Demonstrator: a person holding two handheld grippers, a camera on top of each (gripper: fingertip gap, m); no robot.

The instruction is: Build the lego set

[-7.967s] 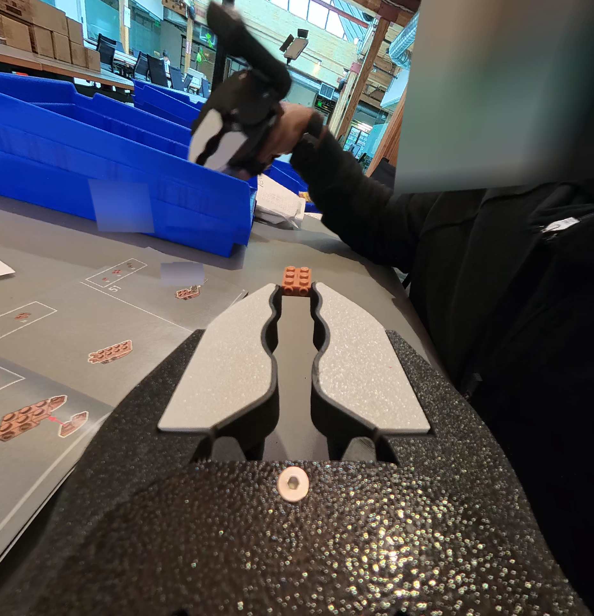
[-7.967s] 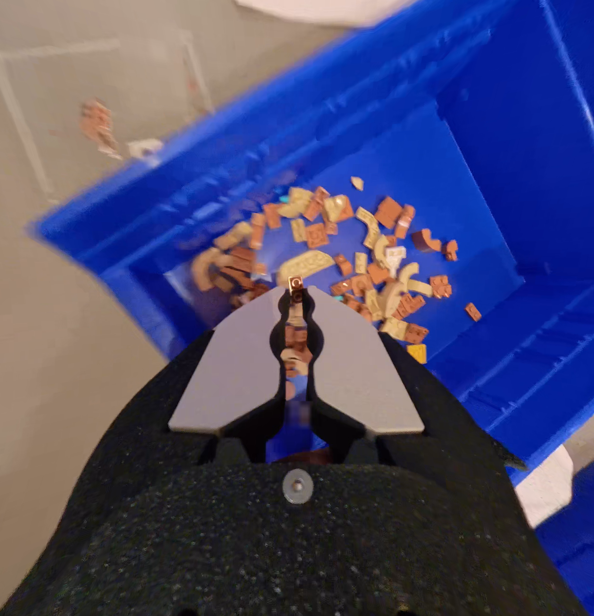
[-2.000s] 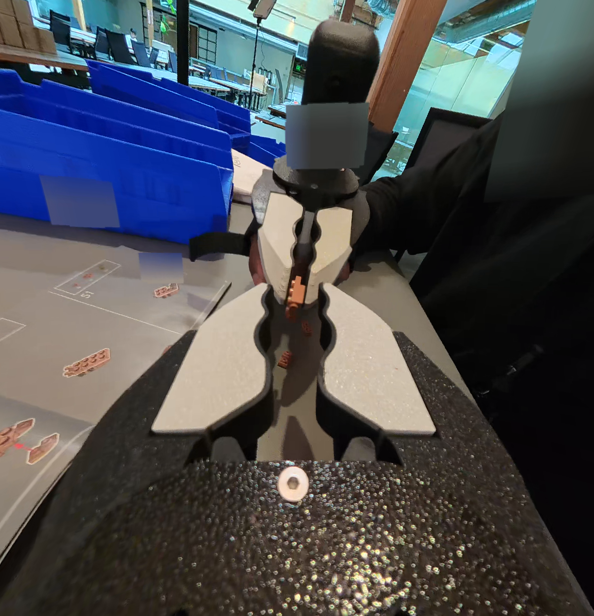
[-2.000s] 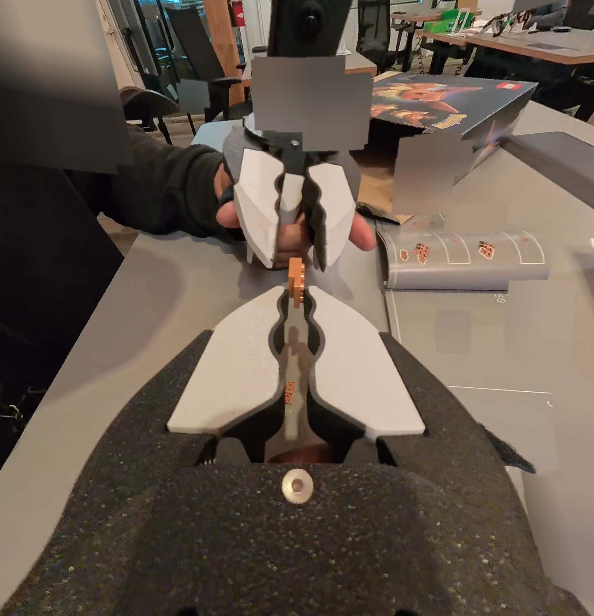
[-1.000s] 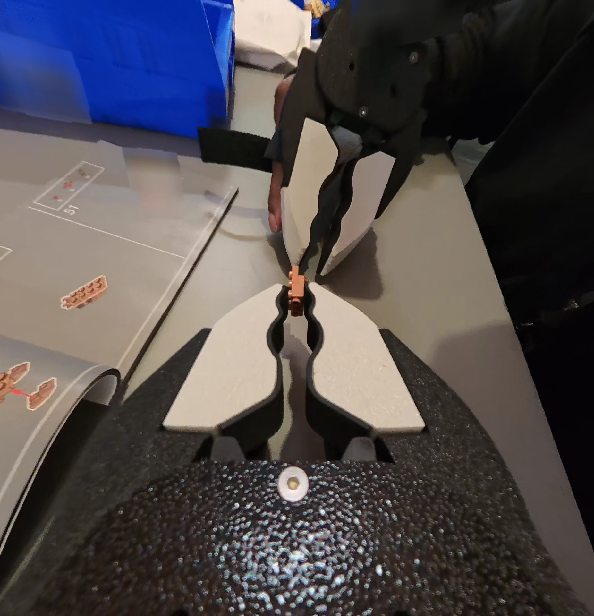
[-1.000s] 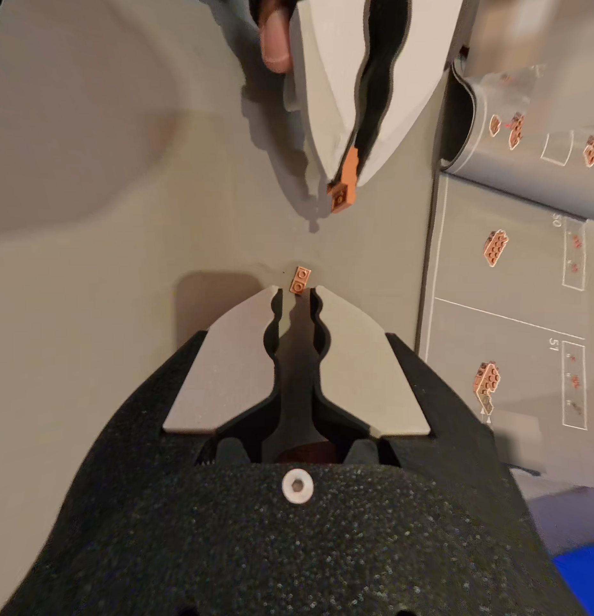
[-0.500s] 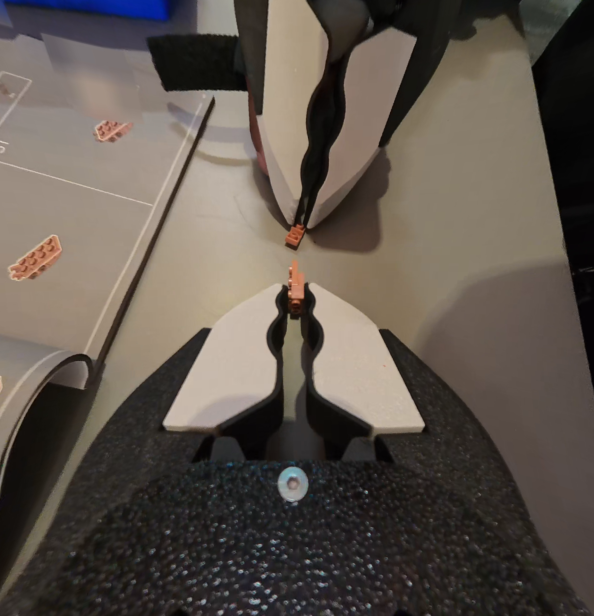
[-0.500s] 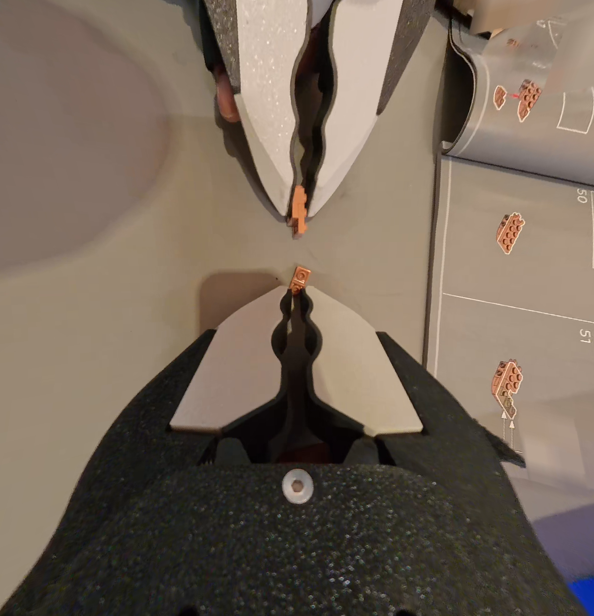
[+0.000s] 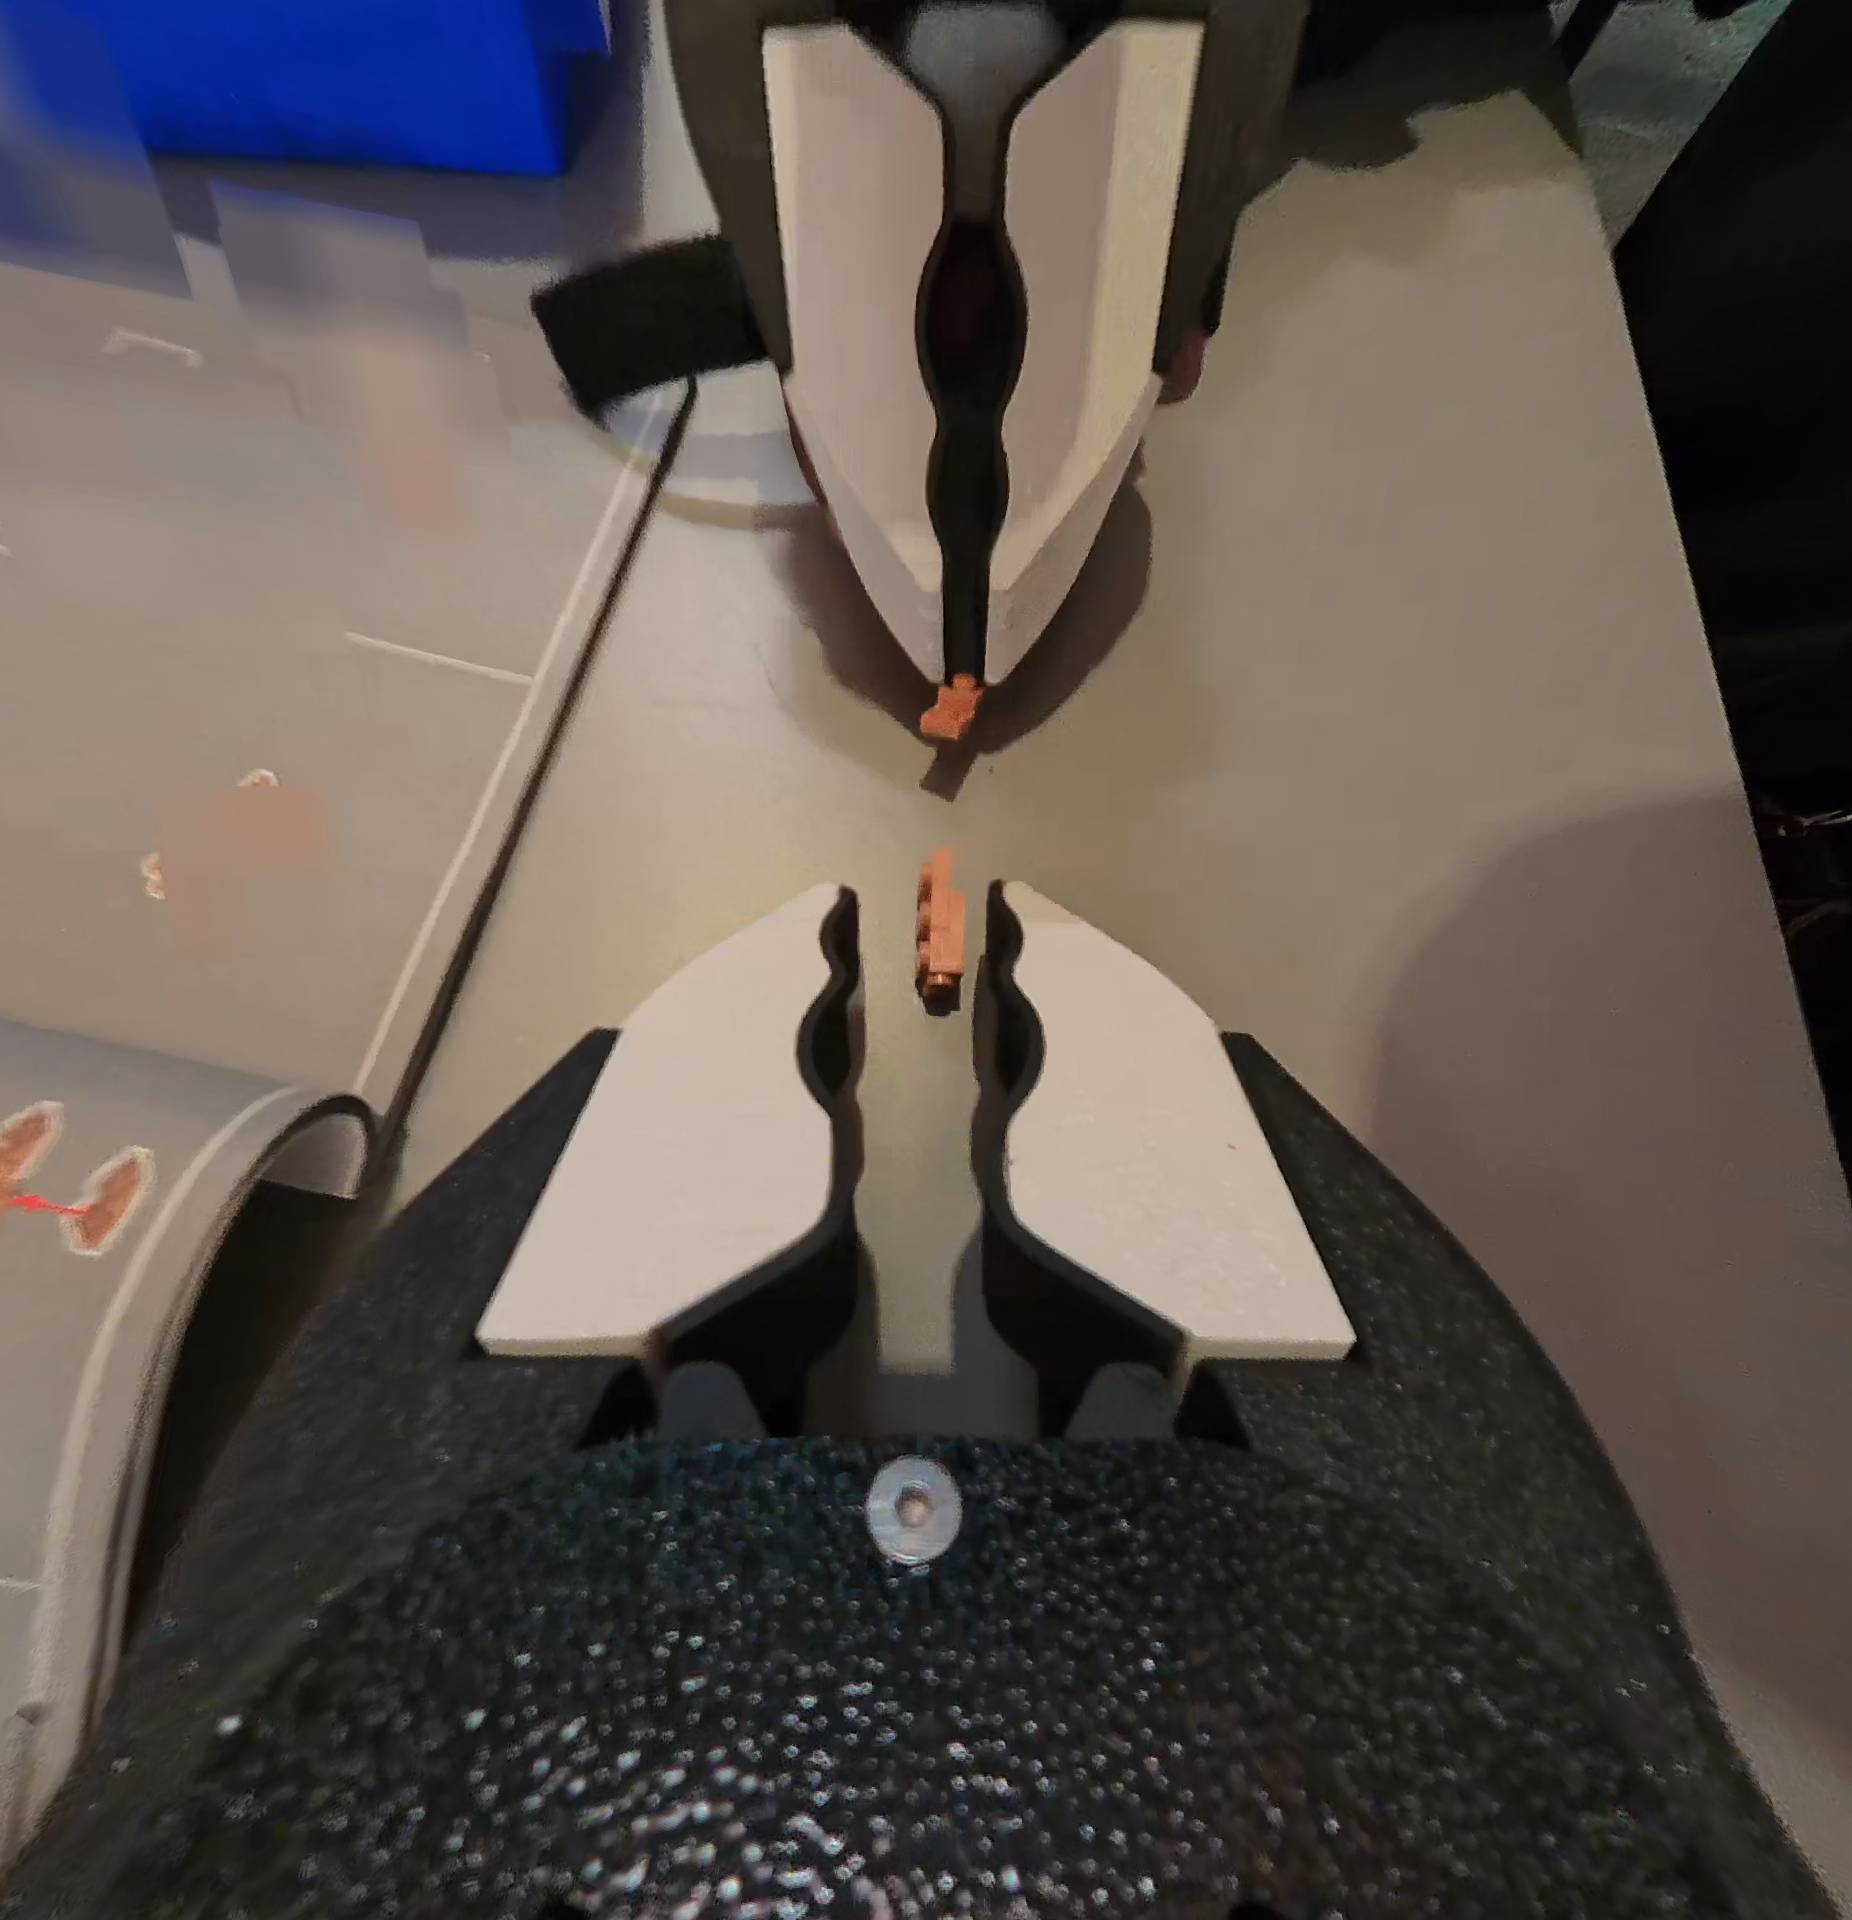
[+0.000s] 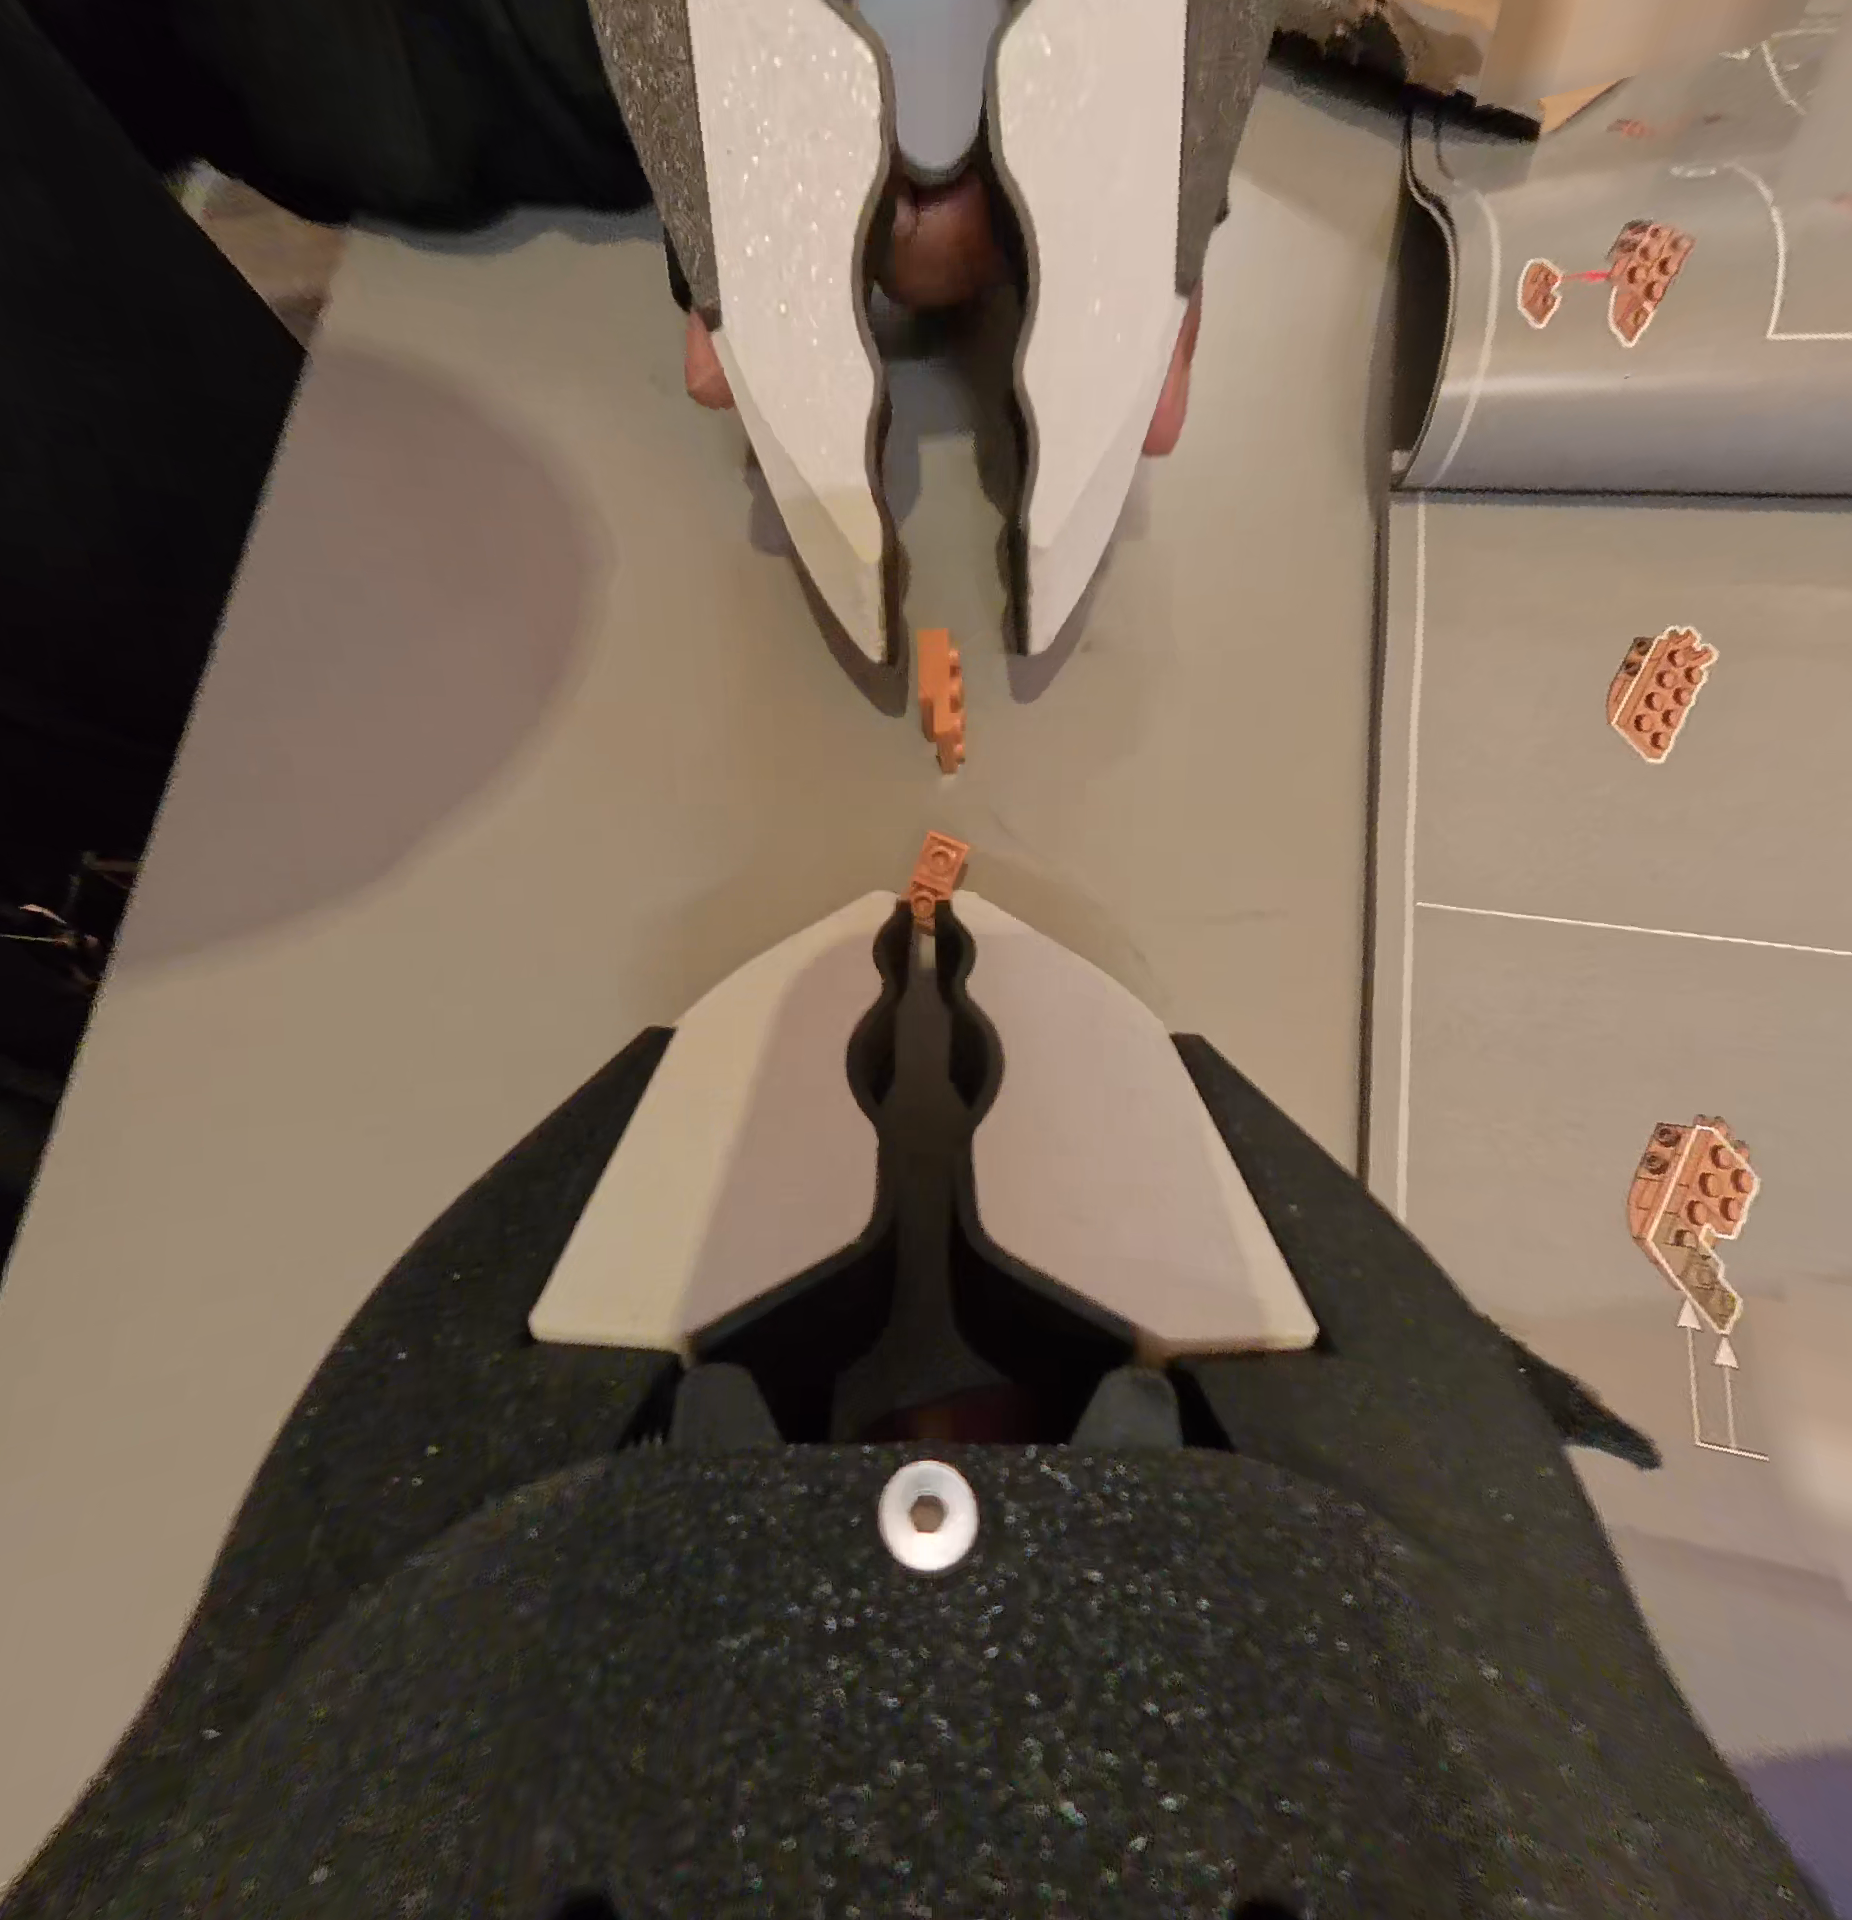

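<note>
Here the left hand-held gripper (image 9: 924, 935) has its two fingers spread, and a small orange-brown brick assembly (image 9: 941, 940) stands on edge between them with a visible gap on either side, so neither pad presses on it; in the right wrist view the same piece (image 10: 941, 698) sits just past the parted fingertips of that gripper (image 10: 951, 644), over the grey table (image 9: 1317, 727). Facing it tip to tip, the right hand-held gripper (image 10: 927, 909) has its fingers pressed nearly together and pinches a small orange-brown plate (image 10: 935, 873) by one end, the other end with its stud sticking out past the fingertips at a slight tilt; the left wrist view shows that plate (image 9: 950, 710) hanging from the closed tips above its own dark shadow on the table. The two brick pieces lie near each other but apart, with bare table between them. A person's fingers (image 10: 706, 374) wrap the body of the left gripper, and a black strap (image 9: 641, 322) hangs off the right gripper. Toward one side edge of the table lies an open grey instruction booklet (image 10: 1628, 935) printed with brown brick drawings, its far page curled up into a roll (image 10: 1473, 312). Beyond the booklet, at the far side of the table in the left wrist view, stands a blue bin (image 9: 330, 83), blurred. A person's dark clothing (image 10: 91, 520) borders the opposite table edge.
</note>
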